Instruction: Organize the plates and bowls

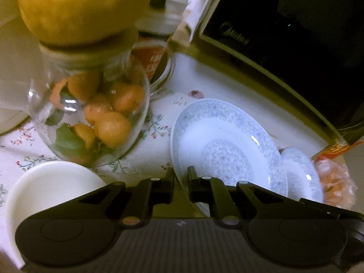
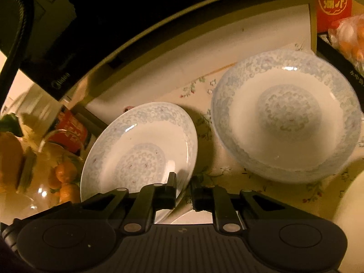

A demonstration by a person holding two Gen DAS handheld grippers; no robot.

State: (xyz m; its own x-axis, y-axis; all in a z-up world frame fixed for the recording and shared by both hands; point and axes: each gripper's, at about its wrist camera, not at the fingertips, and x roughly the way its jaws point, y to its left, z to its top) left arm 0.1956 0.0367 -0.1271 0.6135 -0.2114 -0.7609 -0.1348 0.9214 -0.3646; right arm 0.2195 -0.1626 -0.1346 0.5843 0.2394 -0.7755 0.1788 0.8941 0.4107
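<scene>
Each hand-held gripper (image 1: 180,175) (image 2: 183,182) pinches the patterned plate (image 1: 227,145) rim above a floral tablecloth (image 1: 147,159).

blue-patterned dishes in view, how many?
2: a tilted plate pinched at its rim by both grippers, and a deeper bowl lying on the tablecloth to its right. Others may be hidden.

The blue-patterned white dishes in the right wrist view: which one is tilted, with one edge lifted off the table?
The shallow blue-patterned plate on the left is tilted, its rim clamped in the right gripper. The deeper blue-patterned bowl on the right sits flat on the floral tablecloth.
</scene>
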